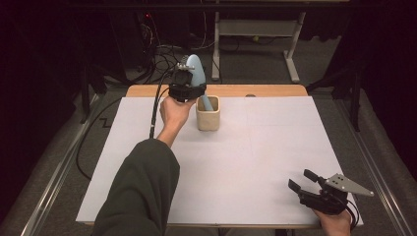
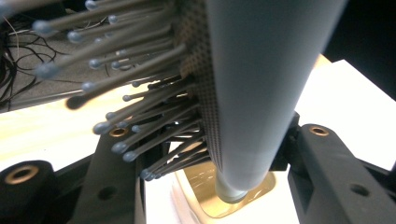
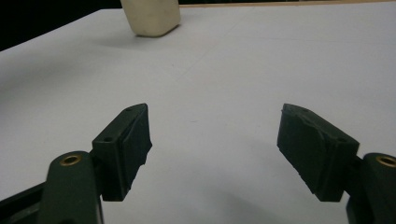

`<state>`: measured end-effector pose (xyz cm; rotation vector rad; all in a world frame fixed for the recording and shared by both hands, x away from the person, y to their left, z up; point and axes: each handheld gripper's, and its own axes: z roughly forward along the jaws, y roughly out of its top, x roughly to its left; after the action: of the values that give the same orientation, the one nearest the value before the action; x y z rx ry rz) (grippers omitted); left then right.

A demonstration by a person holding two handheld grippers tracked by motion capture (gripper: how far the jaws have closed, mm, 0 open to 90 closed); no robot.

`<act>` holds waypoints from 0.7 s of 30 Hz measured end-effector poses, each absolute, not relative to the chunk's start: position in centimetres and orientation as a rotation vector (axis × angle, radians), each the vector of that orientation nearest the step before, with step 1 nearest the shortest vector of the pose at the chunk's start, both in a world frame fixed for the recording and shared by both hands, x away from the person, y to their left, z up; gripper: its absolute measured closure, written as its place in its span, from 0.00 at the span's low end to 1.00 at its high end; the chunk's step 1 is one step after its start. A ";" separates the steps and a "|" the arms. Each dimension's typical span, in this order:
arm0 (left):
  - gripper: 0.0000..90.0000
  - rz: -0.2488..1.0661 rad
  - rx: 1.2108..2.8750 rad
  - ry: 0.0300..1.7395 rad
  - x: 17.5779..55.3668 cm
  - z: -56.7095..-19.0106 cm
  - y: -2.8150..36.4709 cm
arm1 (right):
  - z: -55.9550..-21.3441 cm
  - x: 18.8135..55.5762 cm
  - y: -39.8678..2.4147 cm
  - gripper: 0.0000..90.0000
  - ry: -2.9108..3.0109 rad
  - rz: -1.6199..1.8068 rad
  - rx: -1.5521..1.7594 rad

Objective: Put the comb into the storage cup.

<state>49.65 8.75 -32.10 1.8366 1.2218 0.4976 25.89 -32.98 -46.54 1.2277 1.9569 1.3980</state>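
Left gripper [image 1: 189, 83] clamps hairbrush [image 1: 196, 73] at the head, handle dipping into cup [image 1: 208, 119] at table's 12 o'clock. Light, rigid plastic, slick; grip the solid back. Right gripper [image 1: 306, 180] spread, empty.

White sheet [image 1: 255, 162] covers the bench [image 1: 275, 90], whose wooden edge peeks out behind. Cables [image 1: 162, 56] tangle on the floor near a white frame [image 1: 255, 29].

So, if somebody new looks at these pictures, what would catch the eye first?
Probably the pale blue hairbrush at the far edge of the table, clamped in the left gripper, handle down in a cream cup. In the left gripper view its bristles loom very close. Near the front right corner, the right gripper stands open and empty over the white sheet.
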 end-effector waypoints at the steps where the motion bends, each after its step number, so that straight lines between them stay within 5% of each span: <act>1: 0.59 0.497 1.837 1.221 49.7 -32.2 8.7 | -46.5 25.9 -33.0 0.29 1.957 1.398 1.228; 21: 0.59 0.460 1.872 1.234 50.0 -33.4 8.0 | -46.5 25.9 -33.0 0.29 1.958 1.399 1.224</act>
<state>49.97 7.98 -33.35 1.8716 1.2338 0.4596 25.89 -33.00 -46.54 1.2243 1.9581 1.3987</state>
